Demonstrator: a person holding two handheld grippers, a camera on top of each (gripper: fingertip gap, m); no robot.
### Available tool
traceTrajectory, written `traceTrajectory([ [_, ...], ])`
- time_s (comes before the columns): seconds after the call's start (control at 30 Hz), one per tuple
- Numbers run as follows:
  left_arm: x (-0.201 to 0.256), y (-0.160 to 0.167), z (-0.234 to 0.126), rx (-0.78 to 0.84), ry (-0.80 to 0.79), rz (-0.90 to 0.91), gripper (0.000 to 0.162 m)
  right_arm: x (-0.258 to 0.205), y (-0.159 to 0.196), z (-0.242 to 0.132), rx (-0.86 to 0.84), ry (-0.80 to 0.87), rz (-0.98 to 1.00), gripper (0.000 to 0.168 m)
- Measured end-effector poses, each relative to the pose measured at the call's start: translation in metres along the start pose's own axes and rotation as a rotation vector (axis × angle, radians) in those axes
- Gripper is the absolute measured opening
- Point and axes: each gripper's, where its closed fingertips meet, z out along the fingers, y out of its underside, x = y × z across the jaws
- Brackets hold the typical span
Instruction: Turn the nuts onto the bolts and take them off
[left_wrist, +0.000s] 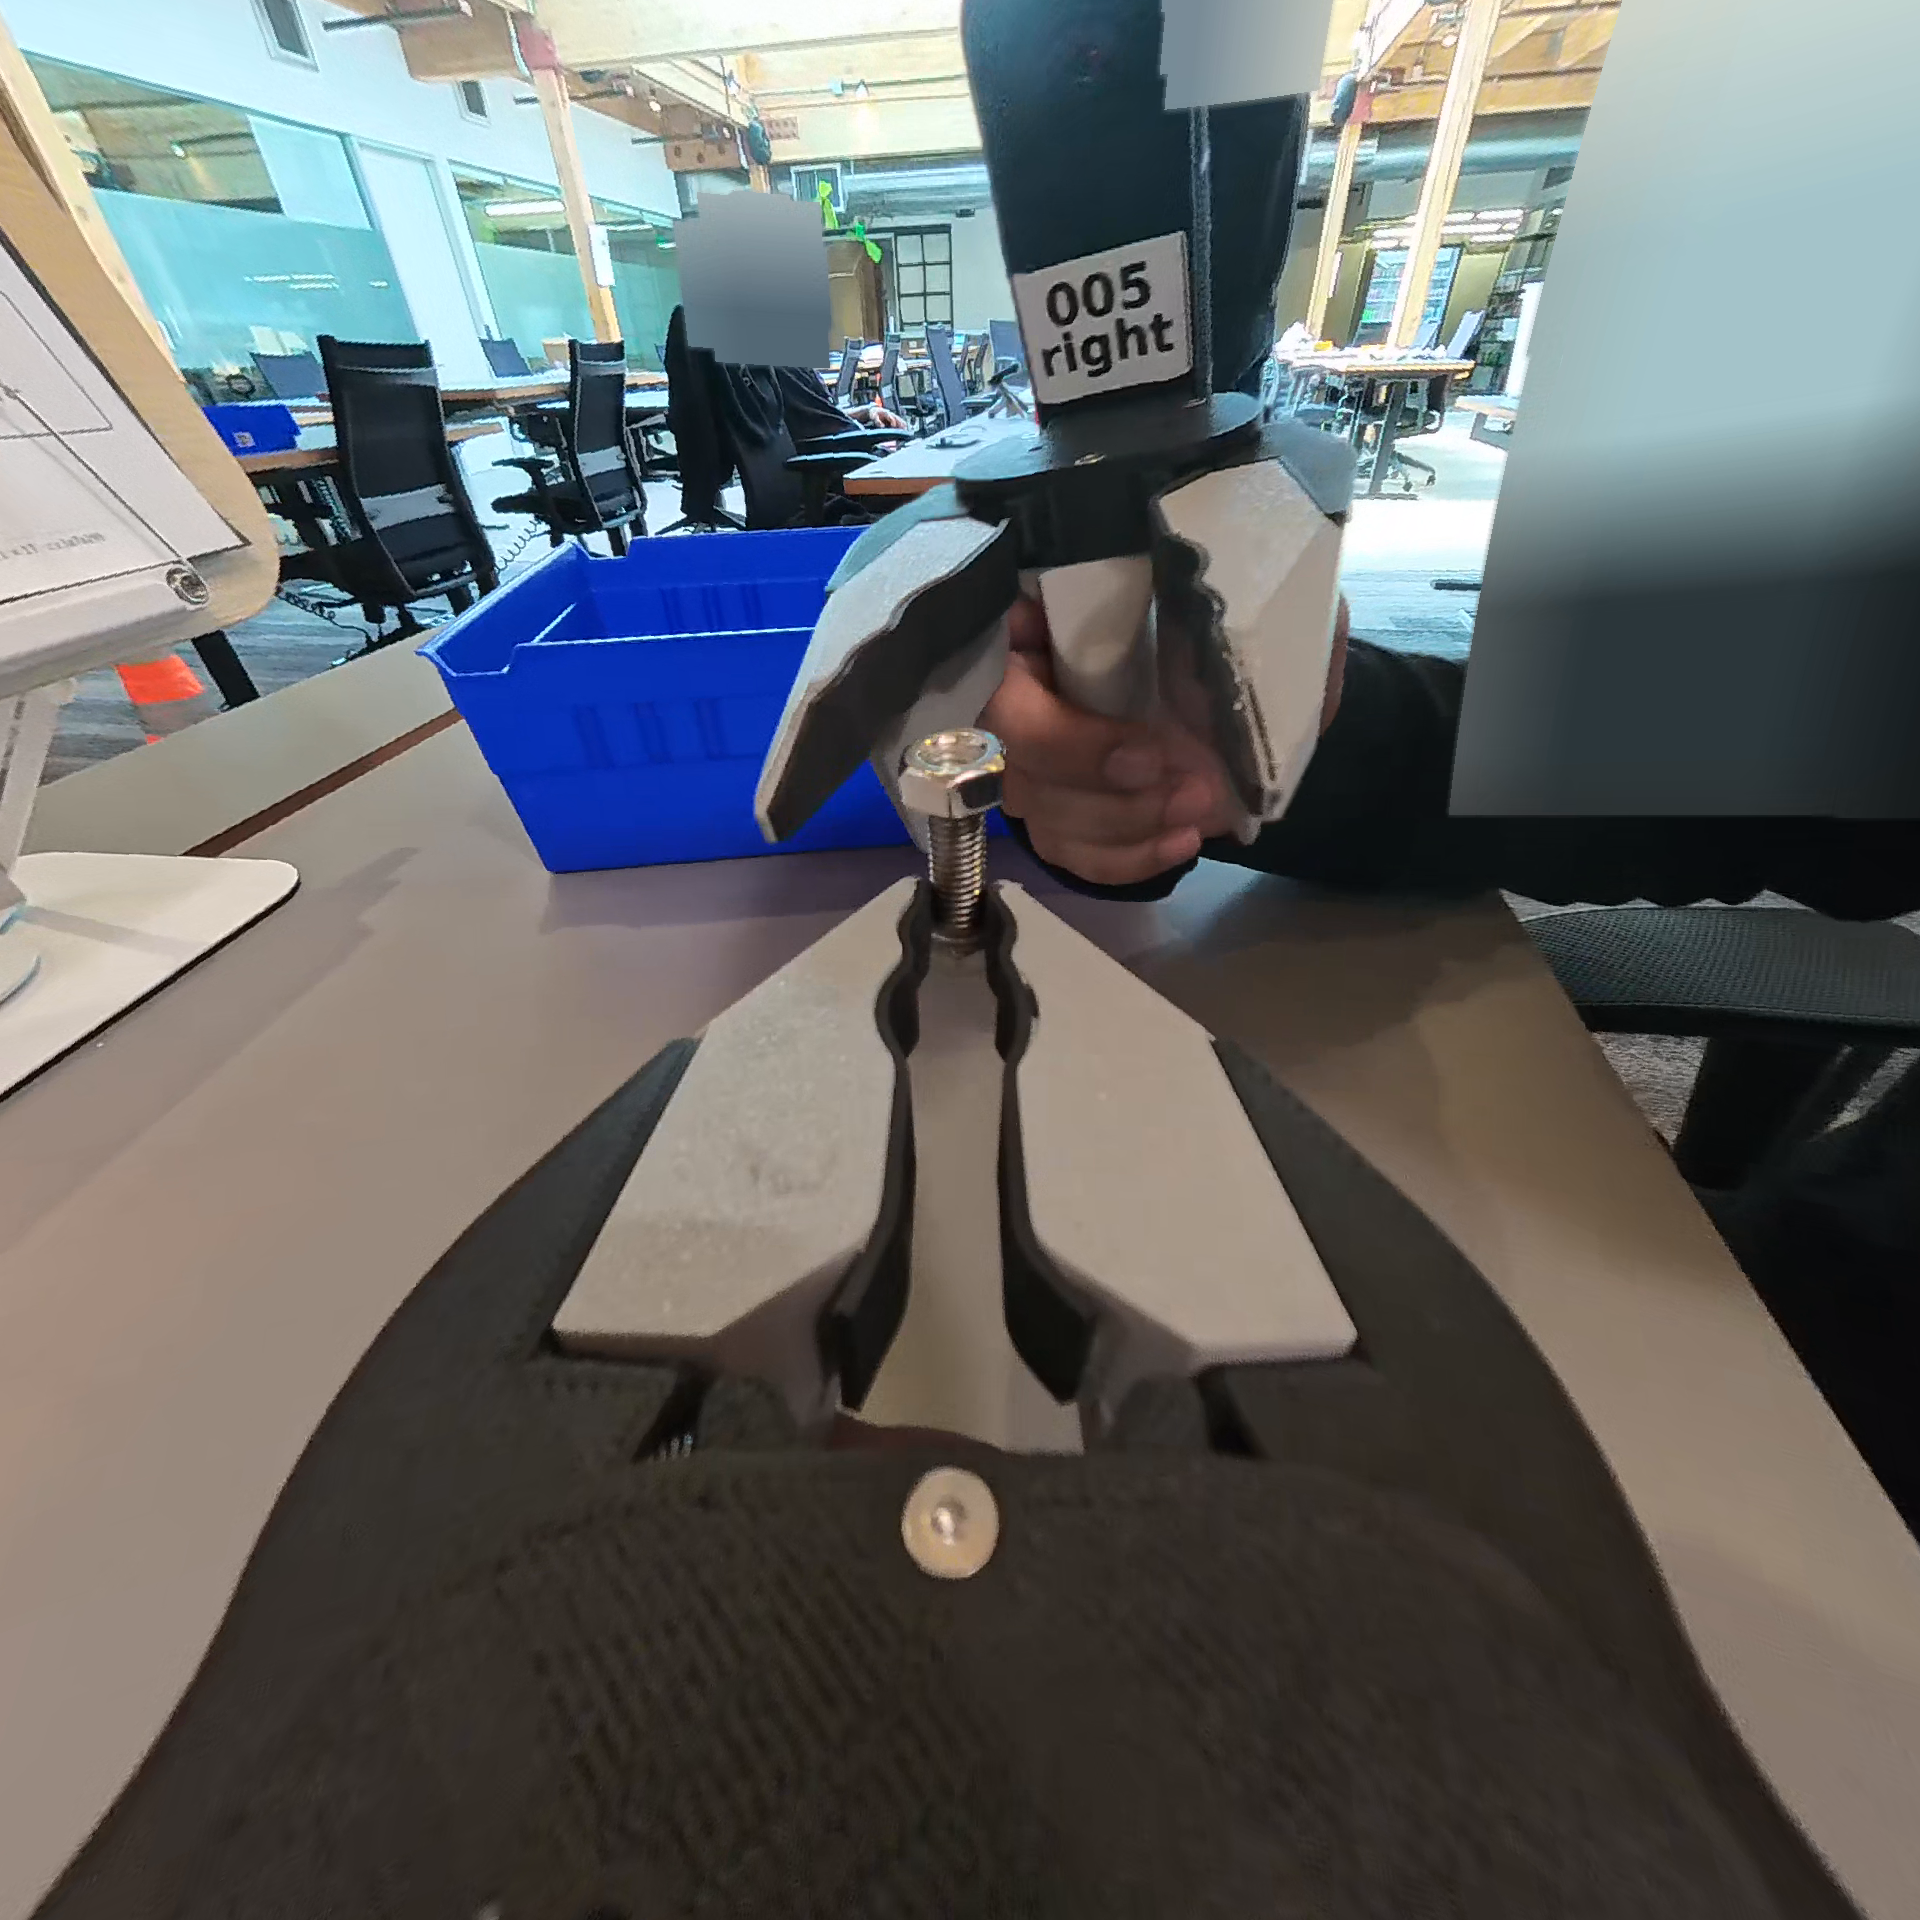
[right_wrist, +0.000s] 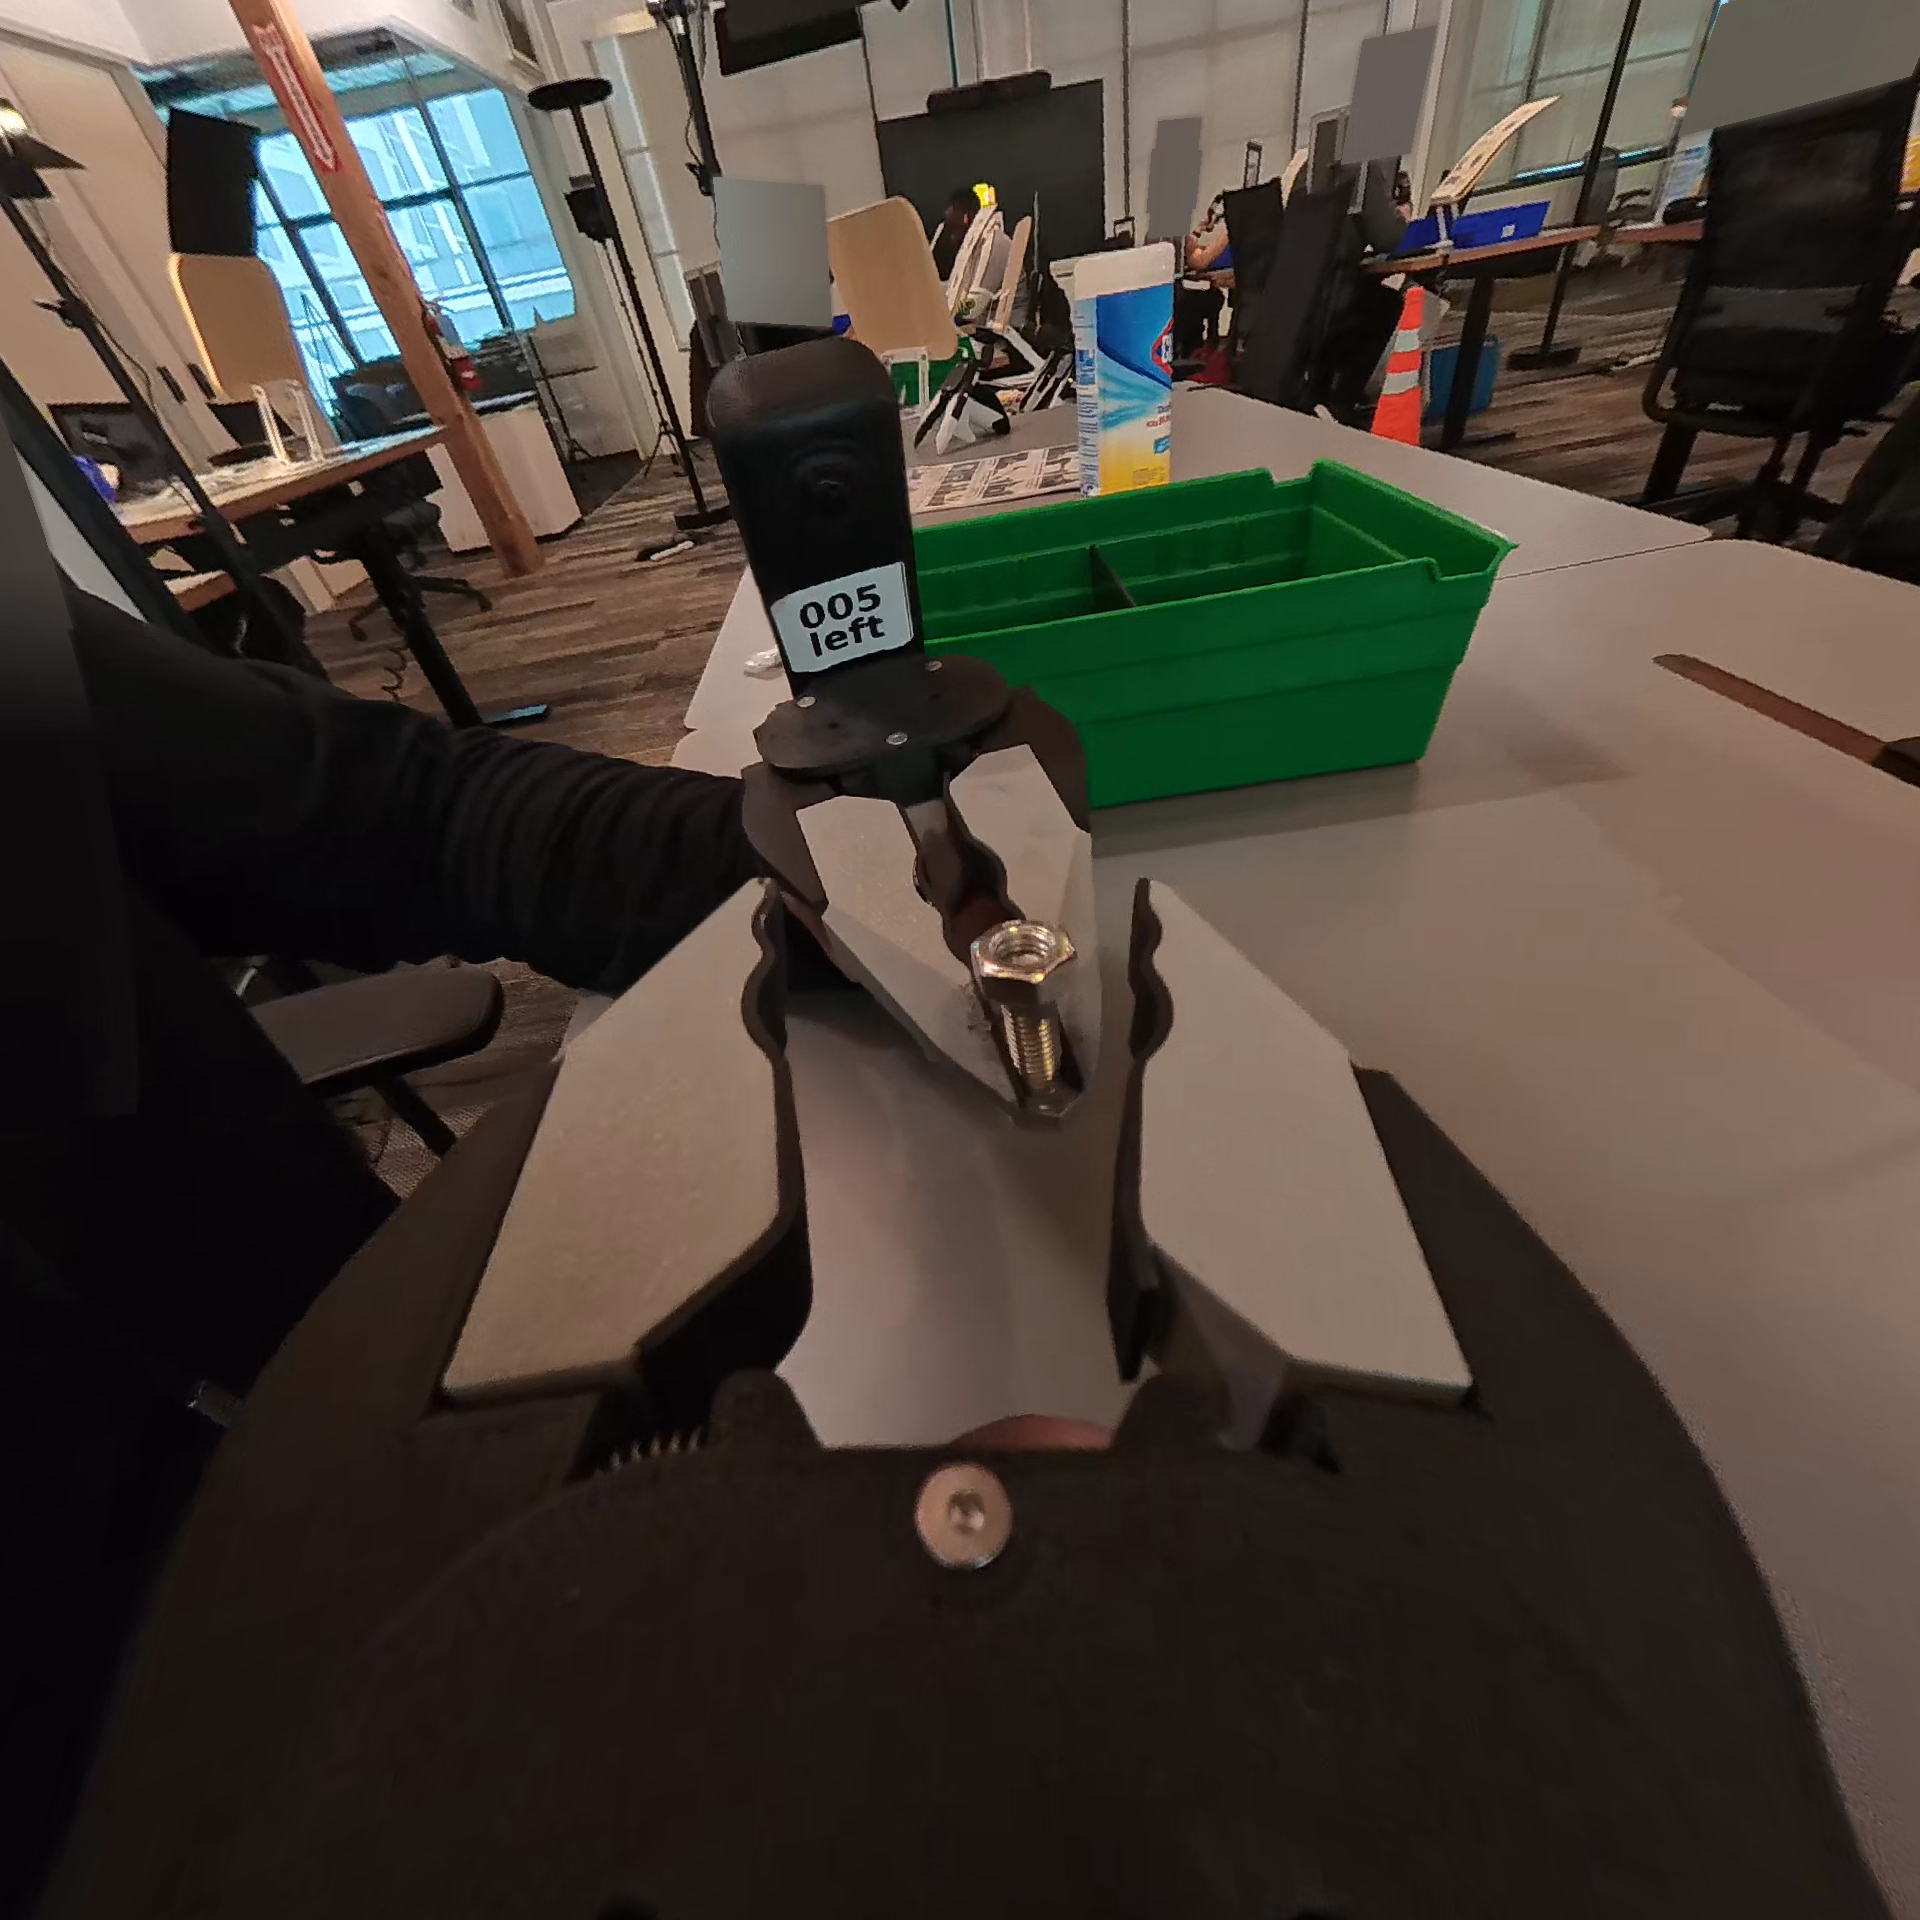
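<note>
A silver bolt (left_wrist: 956, 878) stands upright on the grey table (left_wrist: 416, 1039), head down, with a hex nut (left_wrist: 951, 774) at the top of its thread. My left gripper (left_wrist: 961, 920) is shut on the bolt's lower shank. In the right wrist view the bolt (right_wrist: 1029, 1039), the nut (right_wrist: 1023, 951) and my left gripper (right_wrist: 1044, 1091) show in the middle. My right gripper (right_wrist: 954, 902) is open, with its fingers wide on either side of the nut. It hangs over the bolt in the left wrist view (left_wrist: 1013, 831), with one finger (left_wrist: 831, 707) close to the nut.
A blue bin (left_wrist: 644, 707) stands behind the bolt. A green divided bin (right_wrist: 1195, 707) and a wipes canister (right_wrist: 1127, 374) stand farther along the table. A white stand base (left_wrist: 104, 935) sits at the left. A person's hand (left_wrist: 1101, 769) holds the right gripper.
</note>
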Motion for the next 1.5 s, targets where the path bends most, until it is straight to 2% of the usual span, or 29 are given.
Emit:
traceTrajectory([
  [0.43,-0.003,0.0,-0.001,-0.002,-0.02,-0.006,0.007,-0.006,0.005,0.007,-0.018,-0.015,0.003,0.064],
  [0.93,-0.008,0.001,-0.001,-0.011,-0.035,-0.02,0.007,0.003,0.004,0.001,-0.014,0.042,-0.005,0.063],
  [1.07,-0.008,0.001,-0.002,-0.011,-0.035,-0.022,0.007,0.013,0.001,-0.007,-0.012,0.123,-0.076,0.053],
  [1.2,-0.008,0.001,-0.002,-0.009,-0.033,-0.025,0.007,0.016,-0.004,-0.018,-0.004,0.161,-0.126,0.036],
  [1.5,-0.006,0.002,-0.001,-0.014,-0.025,-0.022,0.007,0.014,-0.002,-0.017,-0.021,0.142,-0.135,0.027],
])
